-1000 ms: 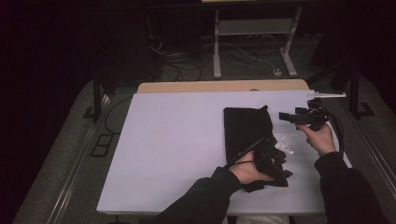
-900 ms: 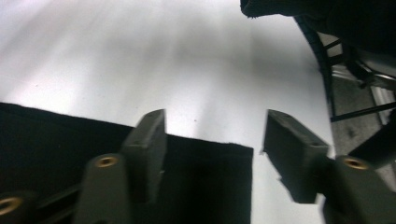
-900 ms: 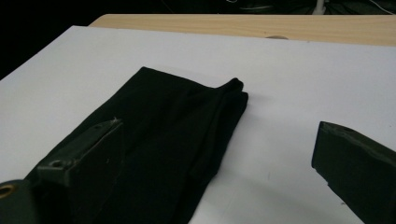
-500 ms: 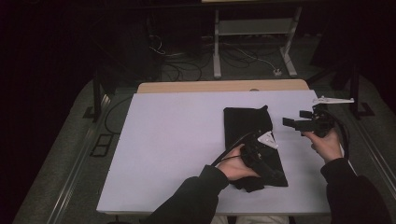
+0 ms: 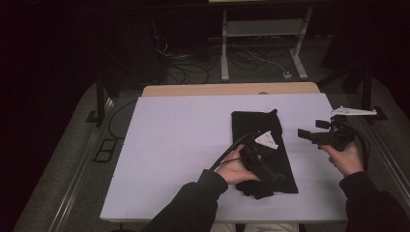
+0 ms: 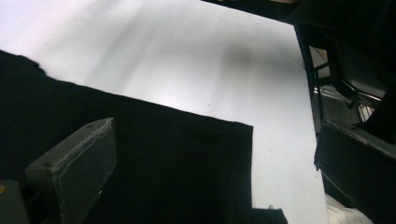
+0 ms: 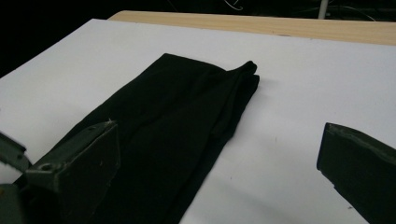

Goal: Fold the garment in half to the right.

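Observation:
A black cloth (image 5: 261, 130) lies folded in a long strip on the right half of the white table (image 5: 179, 145). My left gripper (image 5: 268, 175) hovers over the cloth's near end, which is slightly bunched. In the left gripper view the cloth (image 6: 163, 154) lies beneath the left gripper (image 6: 219, 177). Its jaws have just been opening and stand wide, gripping nothing. My right gripper (image 5: 305, 134) is held to the right of the cloth, pointing left at it. In the right gripper view the right gripper (image 7: 219, 172) is open and empty, with the cloth (image 7: 187, 116) ahead on the left.
A wooden strip (image 5: 232, 89) borders the table's far edge. Beyond it, cables (image 5: 193, 67) lie on the dark floor near a metal frame (image 5: 261, 34). Bare table stretches left of the cloth.
The left gripper has let go of the cloth's near end and shifted left with its jaws spreading. The right gripper has drawn back to the right, away from the cloth.

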`<state>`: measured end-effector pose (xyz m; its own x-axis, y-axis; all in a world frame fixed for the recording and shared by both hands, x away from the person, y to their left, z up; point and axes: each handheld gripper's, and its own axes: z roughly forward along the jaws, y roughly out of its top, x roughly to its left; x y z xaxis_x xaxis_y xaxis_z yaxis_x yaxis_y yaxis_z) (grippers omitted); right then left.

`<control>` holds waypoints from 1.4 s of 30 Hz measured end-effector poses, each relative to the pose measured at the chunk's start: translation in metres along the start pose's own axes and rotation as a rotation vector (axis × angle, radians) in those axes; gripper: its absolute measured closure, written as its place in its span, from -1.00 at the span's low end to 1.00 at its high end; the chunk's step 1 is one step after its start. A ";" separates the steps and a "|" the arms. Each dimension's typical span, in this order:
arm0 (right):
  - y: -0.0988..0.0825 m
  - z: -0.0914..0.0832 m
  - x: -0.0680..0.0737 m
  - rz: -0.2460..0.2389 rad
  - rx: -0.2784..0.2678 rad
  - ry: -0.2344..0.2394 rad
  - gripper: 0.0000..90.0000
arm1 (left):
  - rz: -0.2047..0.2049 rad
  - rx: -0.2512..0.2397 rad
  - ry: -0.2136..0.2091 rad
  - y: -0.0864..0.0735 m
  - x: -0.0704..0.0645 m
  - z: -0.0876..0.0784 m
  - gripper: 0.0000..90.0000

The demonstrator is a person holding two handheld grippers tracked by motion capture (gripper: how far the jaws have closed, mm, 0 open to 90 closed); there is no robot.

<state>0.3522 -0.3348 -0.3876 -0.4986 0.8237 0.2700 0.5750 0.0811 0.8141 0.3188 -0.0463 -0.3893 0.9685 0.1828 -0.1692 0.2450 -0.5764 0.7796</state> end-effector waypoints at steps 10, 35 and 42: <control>-0.008 -0.008 0.007 -0.023 -0.002 0.006 -1.00 | -0.006 -0.030 0.007 -0.012 0.007 -0.021 -1.00; -0.029 -0.025 0.020 -0.051 0.008 0.008 -1.00 | -0.056 -0.072 0.112 -0.048 0.026 -0.068 -1.00; -0.033 -0.028 0.025 -0.061 0.020 0.011 -1.00 | -0.066 -0.077 0.136 -0.057 0.029 -0.080 -1.00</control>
<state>0.3023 -0.3331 -0.3935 -0.5401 0.8106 0.2264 0.5560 0.1417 0.8190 0.3297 0.0557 -0.3907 0.9341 0.3272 -0.1429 0.2989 -0.4974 0.8144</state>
